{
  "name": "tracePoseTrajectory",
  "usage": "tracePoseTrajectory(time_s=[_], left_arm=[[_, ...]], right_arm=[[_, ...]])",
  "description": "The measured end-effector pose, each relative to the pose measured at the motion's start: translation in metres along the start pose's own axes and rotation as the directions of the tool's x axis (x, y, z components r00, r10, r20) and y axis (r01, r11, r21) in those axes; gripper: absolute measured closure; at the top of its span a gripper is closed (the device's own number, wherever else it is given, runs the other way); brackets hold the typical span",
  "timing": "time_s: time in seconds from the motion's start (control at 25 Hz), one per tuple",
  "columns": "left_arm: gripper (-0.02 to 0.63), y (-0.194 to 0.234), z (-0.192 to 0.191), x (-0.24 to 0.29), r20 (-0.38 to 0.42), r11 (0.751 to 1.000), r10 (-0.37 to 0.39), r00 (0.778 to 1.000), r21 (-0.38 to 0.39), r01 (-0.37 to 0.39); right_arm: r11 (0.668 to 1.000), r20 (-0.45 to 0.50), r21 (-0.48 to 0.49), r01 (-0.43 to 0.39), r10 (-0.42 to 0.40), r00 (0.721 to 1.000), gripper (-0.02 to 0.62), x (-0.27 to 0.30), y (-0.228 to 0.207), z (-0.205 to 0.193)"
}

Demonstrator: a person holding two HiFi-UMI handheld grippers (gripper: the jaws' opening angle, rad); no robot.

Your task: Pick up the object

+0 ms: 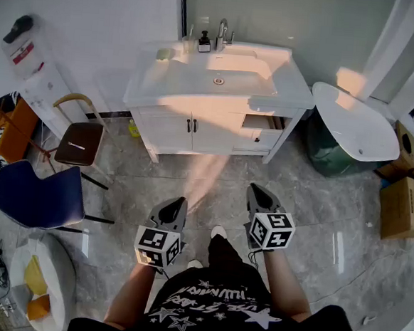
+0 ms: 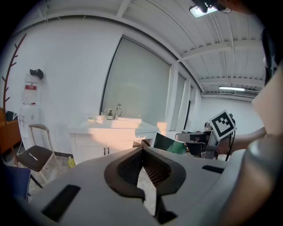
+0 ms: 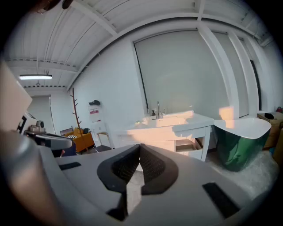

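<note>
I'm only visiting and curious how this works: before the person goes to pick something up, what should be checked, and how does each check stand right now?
1. Left gripper empty: ok, jaws together, nothing between them.
2. Right gripper empty: ok, likewise.
3. Jaws open for a grasp: not ok, both shut.
4. Target known: cannot tell; a pump bottle stands by the faucet on the sink vanity, among other small things.
5. Target within reach: not ok, both grippers hang well short of the vanity.
6. Way ahead: ok, only bare floor tiles between.
</note>
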State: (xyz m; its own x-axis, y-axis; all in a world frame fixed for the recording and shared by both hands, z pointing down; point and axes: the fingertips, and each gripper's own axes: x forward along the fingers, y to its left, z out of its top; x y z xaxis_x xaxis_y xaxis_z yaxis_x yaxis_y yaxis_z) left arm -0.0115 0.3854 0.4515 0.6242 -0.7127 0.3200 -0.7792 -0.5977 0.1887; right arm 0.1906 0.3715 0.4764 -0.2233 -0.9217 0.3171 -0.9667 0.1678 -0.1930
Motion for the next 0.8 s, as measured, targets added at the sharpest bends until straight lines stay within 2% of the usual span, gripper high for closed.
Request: tracePoseTrajectory(time_s=[0.52,0.8], left_arm=[[0.591,0.022,-0.034,-0.03,-0.03,0.999,0.028,0.999,-0.045,-0.029],[0.59,0.036,-0.028,-0.042,-0.019,0.998,0.045,0.999,-0.035,-0.046]], right_arm=[[1.0,-0.036,0.009,0.015,-0.015,0.999,0.583,-0.004,0.026,-0.031],[0.998,0.018,0.054,-0.009,0.008,1.0,0.578,0.011,0.043,-0.015]])
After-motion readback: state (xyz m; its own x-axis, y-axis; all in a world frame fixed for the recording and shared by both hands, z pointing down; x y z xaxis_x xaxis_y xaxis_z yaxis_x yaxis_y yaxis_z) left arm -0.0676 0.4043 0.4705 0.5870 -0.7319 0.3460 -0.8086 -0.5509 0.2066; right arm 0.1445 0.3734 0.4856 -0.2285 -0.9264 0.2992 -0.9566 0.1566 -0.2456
